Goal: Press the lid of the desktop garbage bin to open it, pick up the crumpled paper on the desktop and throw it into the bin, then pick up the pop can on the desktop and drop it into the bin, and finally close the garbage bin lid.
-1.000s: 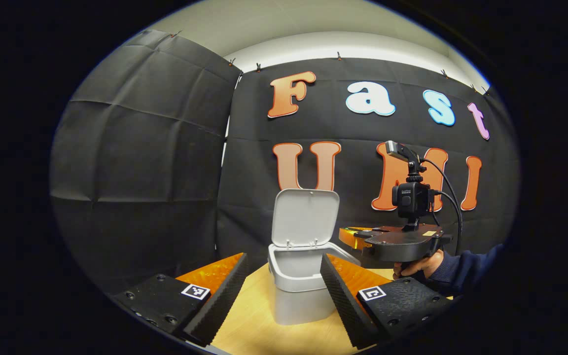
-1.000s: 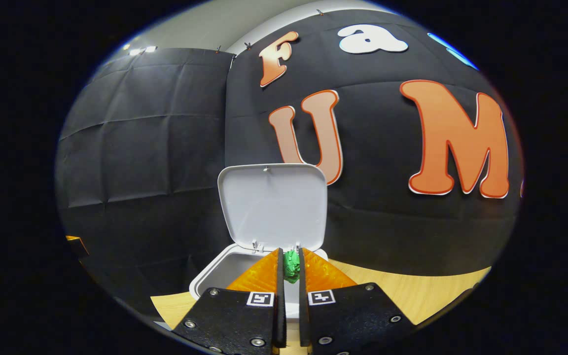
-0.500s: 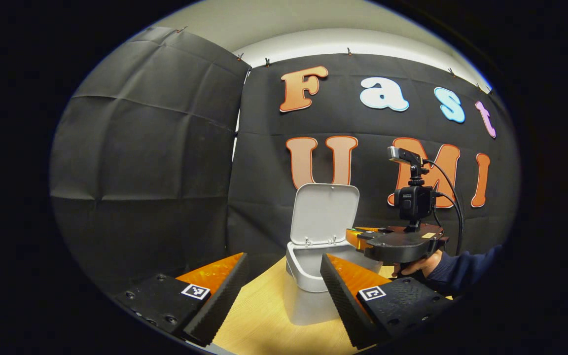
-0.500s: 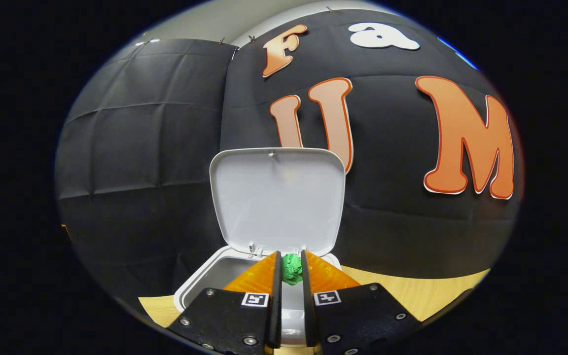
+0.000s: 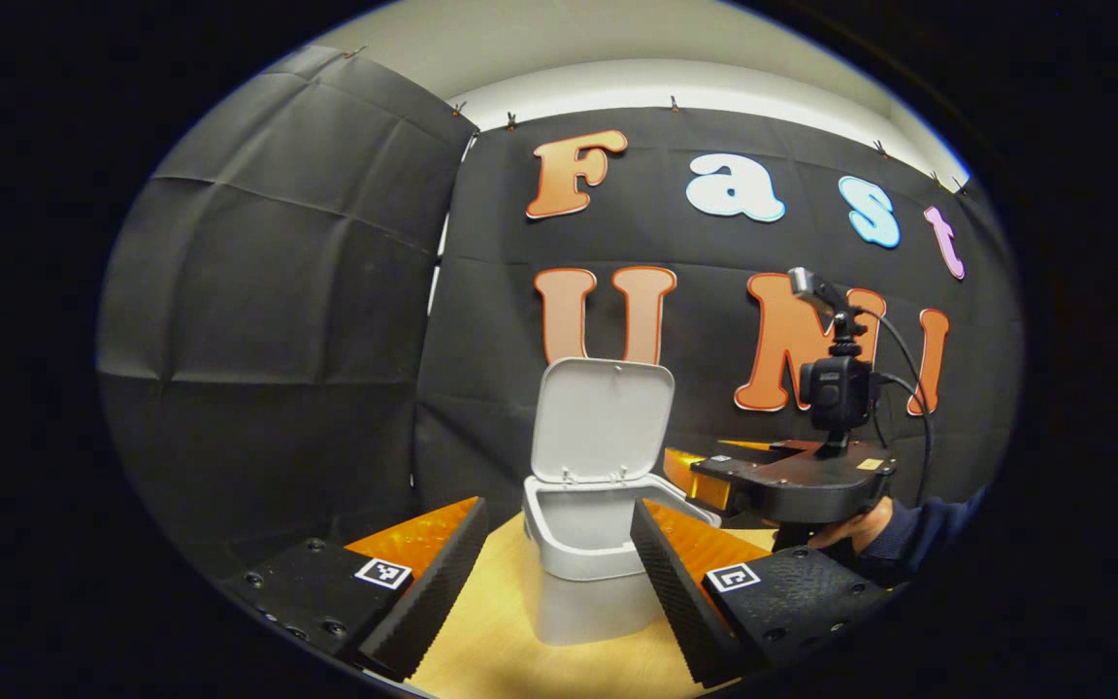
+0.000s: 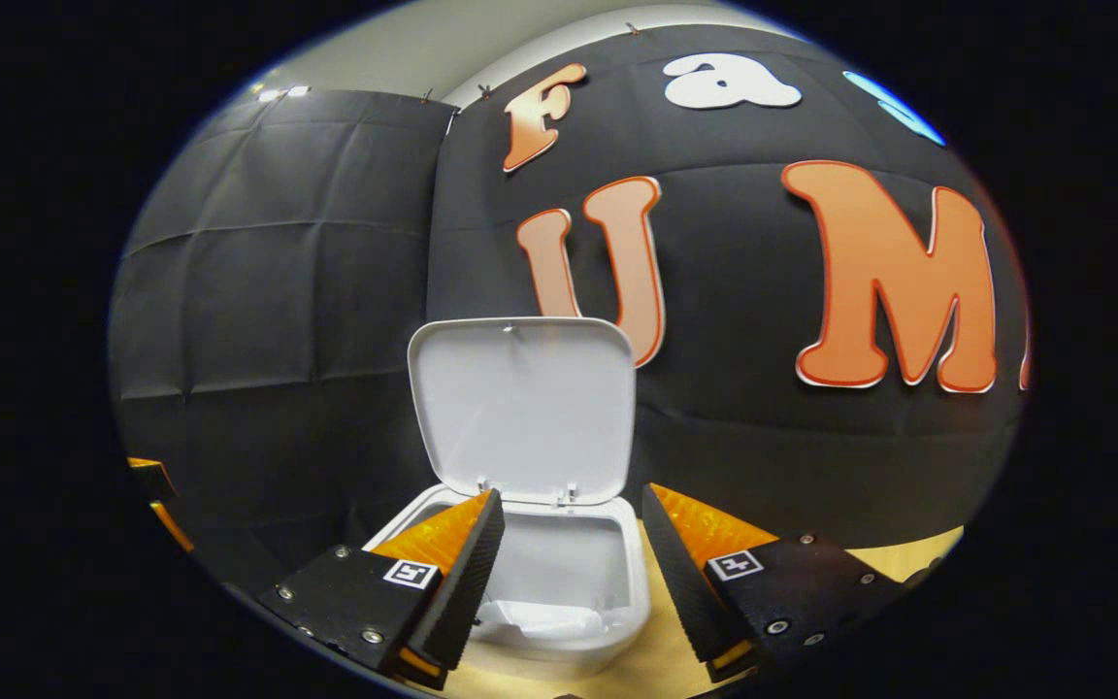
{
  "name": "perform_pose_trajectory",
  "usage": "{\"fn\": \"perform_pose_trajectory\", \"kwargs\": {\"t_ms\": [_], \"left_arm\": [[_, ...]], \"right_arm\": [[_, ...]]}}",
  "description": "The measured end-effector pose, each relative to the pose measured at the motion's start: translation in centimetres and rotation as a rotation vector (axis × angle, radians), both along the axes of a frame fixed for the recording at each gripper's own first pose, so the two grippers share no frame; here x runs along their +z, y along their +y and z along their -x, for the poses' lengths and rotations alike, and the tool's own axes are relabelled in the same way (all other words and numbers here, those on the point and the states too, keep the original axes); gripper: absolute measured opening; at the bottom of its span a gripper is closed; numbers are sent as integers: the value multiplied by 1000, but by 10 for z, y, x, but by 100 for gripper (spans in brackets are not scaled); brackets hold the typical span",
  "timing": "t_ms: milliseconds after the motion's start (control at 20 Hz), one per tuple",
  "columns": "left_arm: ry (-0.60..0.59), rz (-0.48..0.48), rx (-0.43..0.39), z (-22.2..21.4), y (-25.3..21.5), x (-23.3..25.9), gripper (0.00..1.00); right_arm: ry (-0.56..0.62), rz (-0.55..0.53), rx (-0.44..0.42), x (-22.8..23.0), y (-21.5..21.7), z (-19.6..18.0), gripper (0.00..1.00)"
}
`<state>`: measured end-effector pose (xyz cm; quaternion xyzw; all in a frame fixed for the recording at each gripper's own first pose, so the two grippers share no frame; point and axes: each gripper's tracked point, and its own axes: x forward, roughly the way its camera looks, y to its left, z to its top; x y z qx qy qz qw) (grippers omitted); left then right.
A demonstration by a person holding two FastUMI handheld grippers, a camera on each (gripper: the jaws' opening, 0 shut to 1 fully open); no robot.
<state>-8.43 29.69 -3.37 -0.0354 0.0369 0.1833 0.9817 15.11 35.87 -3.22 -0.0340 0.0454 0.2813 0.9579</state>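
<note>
Now that your right gripper (image 6: 564,563) has opened empty over the bin (image 6: 559,592), paper released; fetch the can next

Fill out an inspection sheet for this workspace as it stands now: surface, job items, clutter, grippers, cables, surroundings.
Surface: light wooden desktop, bare where visible.
Job's things: garbage bin stands upright with its lid raised; something pale and crinkled lies inside, too unclear to name.
Clutter: nothing seen.
Grippers: left gripper open, fingers framing the bin from a distance; right gripper open and empty, poised over the bin's opening, held by a hand.
Cables: black leads loop from the camera mount on the right gripper.
Surroundings: black cloth wall behind and to the side.
</note>
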Motion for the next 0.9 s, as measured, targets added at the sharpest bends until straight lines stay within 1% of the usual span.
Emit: {"fn": "perform_pose_trajectory", "kwargs": {"t_ms": [150, 300, 450, 550, 600, 700, 850, 900], "left_arm": [[-33, -15, -80, -23, -40, -5, 94], [-17, -32, -170, -45, -83, -22, 94], [10, -48, -254, -59, -133, -43, 94], [21, -62, -304, -72, -159, -54, 94], [33, -63, -328, -77, -173, -63, 94], [56, -55, -371, -87, -197, -83, 94], [116, -41, -434, -102, -232, -124, 94], [139, -39, -458, -108, -244, -140, 94]], "right_arm": [[-60, -40, -13, 18, -40, 13, 90], [-62, -16, -75, 18, -90, 20, 92], [-59, -16, -132, 19, -136, 29, 93], [-52, -20, -162, 17, -163, 36, 94], [-48, -34, -164, 16, -174, 42, 94], [-44, -40, -198, 13, -197, 49, 94], [-39, -18, -260, 7, -233, 60, 94], [-39, -10, -282, 13, -243, 68, 94]]}}
